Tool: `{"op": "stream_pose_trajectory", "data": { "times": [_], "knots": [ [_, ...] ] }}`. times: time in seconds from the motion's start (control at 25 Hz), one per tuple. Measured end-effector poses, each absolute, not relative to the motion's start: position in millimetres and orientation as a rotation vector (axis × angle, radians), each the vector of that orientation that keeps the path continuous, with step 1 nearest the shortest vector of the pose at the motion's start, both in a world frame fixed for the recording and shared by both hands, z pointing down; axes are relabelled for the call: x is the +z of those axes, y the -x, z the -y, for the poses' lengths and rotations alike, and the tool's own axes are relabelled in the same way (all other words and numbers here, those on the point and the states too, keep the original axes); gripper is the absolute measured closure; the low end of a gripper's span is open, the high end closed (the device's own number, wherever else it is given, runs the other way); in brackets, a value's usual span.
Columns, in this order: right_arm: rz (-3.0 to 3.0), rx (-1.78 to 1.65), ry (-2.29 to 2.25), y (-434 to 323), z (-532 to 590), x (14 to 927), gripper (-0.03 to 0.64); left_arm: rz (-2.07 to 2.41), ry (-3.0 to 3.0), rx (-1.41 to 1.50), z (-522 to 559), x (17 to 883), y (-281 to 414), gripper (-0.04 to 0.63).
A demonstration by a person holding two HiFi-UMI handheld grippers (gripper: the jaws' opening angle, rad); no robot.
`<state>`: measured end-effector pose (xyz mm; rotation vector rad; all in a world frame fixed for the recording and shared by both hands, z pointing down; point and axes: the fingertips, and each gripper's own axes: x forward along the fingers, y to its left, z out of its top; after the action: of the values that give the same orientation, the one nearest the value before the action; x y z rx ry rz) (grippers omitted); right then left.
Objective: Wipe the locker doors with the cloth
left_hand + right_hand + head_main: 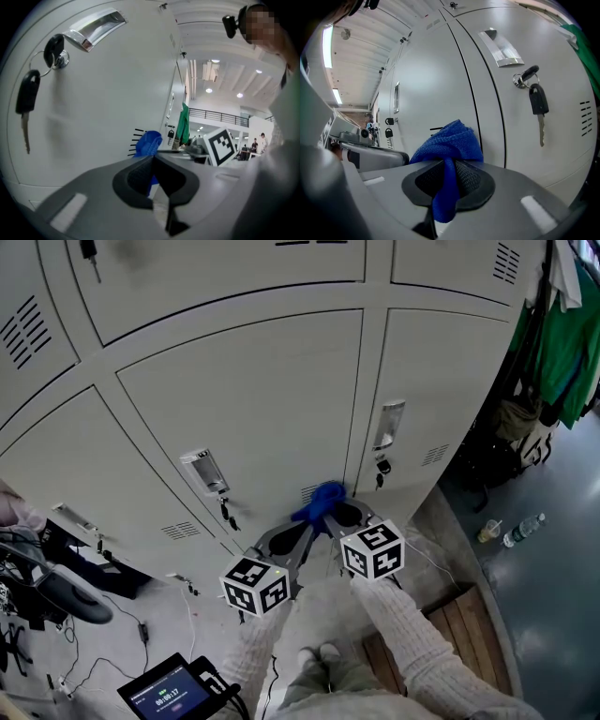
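Right gripper [447, 164]: fingers closed on blue cloth [451, 139], bunched against locker door [426, 79]
Left gripper [152, 161]: fingers together, pinching cloth strip
Key [538, 104]: hanging at 2 o'clock of cloth

The cloth [323, 500] sits low against the middle door [253, 399], pinched between the jaws of the right tool [334, 514]. The left tool [311, 521], jaws together, is just left of it. A handle [204, 470] lies left of the cloth, and a second handle [387, 425] is on the door to the right. A tablet [173, 692] is near left. A bottle [523, 529] lies on the floor [553, 615] at right, with clothes [562, 352] hanging farther off.
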<state>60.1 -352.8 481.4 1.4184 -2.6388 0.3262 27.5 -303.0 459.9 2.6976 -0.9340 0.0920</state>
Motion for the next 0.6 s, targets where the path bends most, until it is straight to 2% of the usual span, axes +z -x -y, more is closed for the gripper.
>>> {"op": "stream_pose_trajectory", "data": {
  "times": [0.6],
  "knots": [
    [2.654, 0.199, -1.389, -51, 307, 435, 0.565, 0.985, -2.76, 0.055, 272, 422, -8, 0.589]
  ]
}}
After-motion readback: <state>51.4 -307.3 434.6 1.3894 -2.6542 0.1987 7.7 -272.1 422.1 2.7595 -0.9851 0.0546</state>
